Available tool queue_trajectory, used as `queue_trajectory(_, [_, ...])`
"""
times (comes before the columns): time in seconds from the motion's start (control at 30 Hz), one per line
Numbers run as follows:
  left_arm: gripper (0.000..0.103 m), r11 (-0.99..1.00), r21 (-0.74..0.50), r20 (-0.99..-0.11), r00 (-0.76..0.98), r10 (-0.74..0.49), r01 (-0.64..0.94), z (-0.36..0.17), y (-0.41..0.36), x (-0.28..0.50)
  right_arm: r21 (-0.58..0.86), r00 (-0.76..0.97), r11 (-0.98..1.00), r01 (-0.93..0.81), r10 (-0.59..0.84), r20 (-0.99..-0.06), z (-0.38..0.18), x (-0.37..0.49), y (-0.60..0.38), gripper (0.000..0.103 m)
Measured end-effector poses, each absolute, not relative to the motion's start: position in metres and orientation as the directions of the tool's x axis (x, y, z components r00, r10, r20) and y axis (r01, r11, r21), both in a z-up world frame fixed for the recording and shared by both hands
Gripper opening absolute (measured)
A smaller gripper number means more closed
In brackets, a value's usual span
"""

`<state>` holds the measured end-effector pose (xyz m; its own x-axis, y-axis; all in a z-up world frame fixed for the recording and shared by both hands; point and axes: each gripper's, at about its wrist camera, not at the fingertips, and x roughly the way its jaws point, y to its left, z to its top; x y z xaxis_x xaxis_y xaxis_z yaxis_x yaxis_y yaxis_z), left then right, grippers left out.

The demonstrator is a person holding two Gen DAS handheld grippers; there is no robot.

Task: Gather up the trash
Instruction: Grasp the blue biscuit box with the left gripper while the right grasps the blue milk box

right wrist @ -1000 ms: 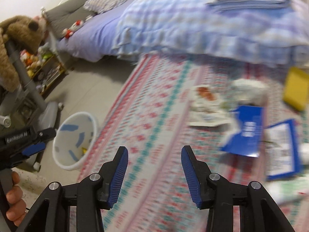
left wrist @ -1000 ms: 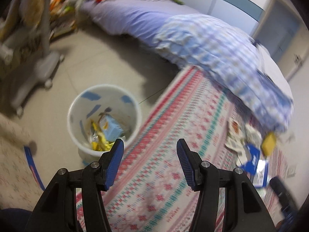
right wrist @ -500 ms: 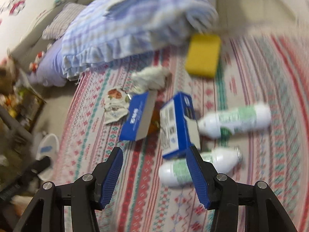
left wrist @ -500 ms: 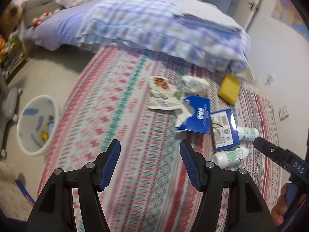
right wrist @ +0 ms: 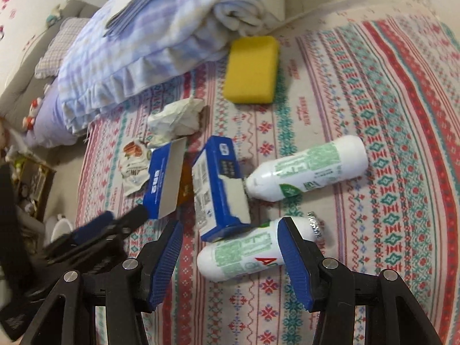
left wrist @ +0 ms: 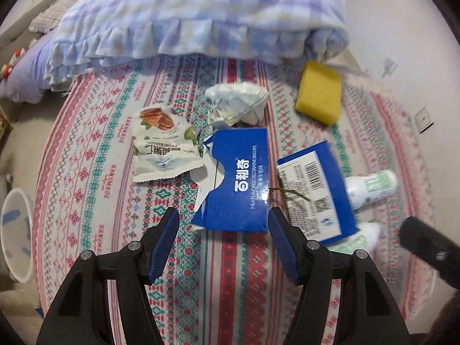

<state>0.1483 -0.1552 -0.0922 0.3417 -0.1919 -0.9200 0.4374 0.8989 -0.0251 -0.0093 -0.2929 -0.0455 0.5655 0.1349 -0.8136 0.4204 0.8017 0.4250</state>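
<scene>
In the left wrist view, the left gripper hangs low centre over a patterned rug, its blue pads spread apart with nothing between them. Just above it lies a torn blue biscuit box, flat on the rug. To the right of that lies a second blue box with a barcode label, and at the right edge of the litter a white bottle with green print. A nut snack wrapper sits at centre left, a crumpled white wrapper above the torn box, and a yellow sponge at upper right, near a checked blue blanket. A white waste bin shows at the left edge, well apart from the trash.

In the right wrist view, the right gripper is likewise parted and holds nothing; a second white bottle lies on the rug between its pads in the picture, not clamped. The other gripper enters blurred at lower left.
</scene>
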Motion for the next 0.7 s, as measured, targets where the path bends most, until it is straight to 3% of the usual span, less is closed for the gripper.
queue_trajectory(0.23, [0.066, 0.892, -0.085, -0.941, 0.259, -0.219, 0.445, -0.116, -0.157, 0.157, 0.408, 0.551, 0.817, 0.408, 0.135, -0.823, -0.048, 0.001, -0.288, 0.06])
queue_trajectory(0.3, [0.052, 0.89, -0.148, -0.934, 0.234, -0.269, 0.431, -0.117, -0.15, 0.16, 0.404, 0.544, 0.817, 0.412, 0.135, -0.828, -0.05, 0.004, -0.289, 0.06])
queue_trajectory(0.7, [0.052, 0.866, -0.217, -0.905, 0.24, -0.352, 0.451, -0.093, -0.132, 0.139, 0.405, 0.516, 0.809, 0.427, 0.149, -0.843, -0.063, 0.016, -0.289, 0.06])
